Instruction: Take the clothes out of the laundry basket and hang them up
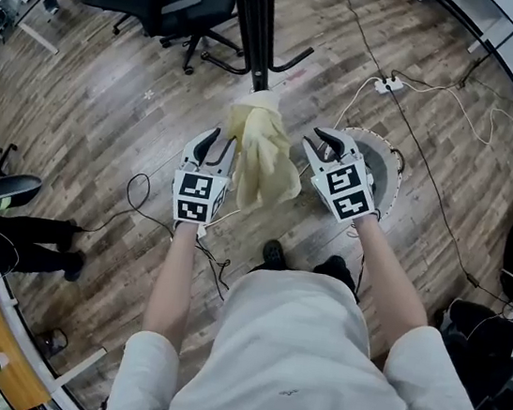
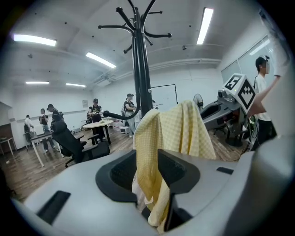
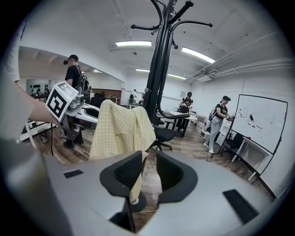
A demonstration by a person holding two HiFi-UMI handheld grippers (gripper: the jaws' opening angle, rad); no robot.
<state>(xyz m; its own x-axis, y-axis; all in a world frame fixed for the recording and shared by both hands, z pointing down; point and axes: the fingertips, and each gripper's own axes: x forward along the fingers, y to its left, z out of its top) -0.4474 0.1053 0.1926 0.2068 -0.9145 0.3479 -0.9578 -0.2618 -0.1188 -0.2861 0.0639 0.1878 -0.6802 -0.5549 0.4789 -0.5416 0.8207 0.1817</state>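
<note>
Two grippers are held up on either side of a yellow garment [image 1: 261, 157], and both sets of jaws are seen standing apart. The left gripper [image 2: 147, 159] is opened wide; a fold of the cloth is draped loosely down through its gap without being pinched by the pads, so nothing is gripped there. The right gripper [image 3: 148, 159] is opened less far and nothing is clamped in it. Only a hanging strip of the cloth is glimpsed through its gap, and whether that strip lies between the jaws or just beyond them cannot be told. Both tools are pointed toward the coat stand [image 1: 256, 19] and kept close beside the garment, probably so that it can be steadied or caught should it slip. The garment is draped over the stand right beside the pole, well clear of the floor, and the hook that bears it is hidden under the cloth. It is seen as pale yellow with a fine check, bunched at the top and fallen in long, uneven folds, with a whitish edge shown low down. What is taken to be the laundry basket [image 1: 382, 167], round and white-rimmed, is seen on the floor just behind the right gripper
</note>
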